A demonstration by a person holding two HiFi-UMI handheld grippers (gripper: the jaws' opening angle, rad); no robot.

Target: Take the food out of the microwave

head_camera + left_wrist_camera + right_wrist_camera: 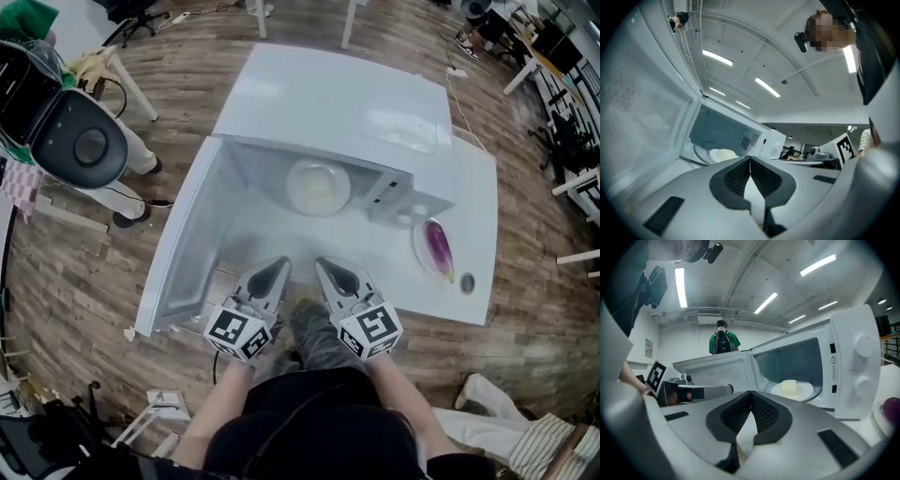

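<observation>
A white microwave (347,103) stands on a white table (473,225) with its door (183,239) swung wide to the left. Inside on the turntable sits a white plate (318,187) with a pale block of food (789,387), also visible as the plate (723,154) in the left gripper view. My left gripper (278,269) and right gripper (323,266) hover side by side in front of the cavity, both shut and empty, short of the plate. Each gripper's jaws (750,158) (751,393) meet at the tips with nothing between them.
A second plate holding a purple eggplant (438,246) lies on the table right of the microwave, near a small round object (467,281). A person in green (722,341) stands behind the door. A black round appliance (66,131) sits at far left on the wooden floor.
</observation>
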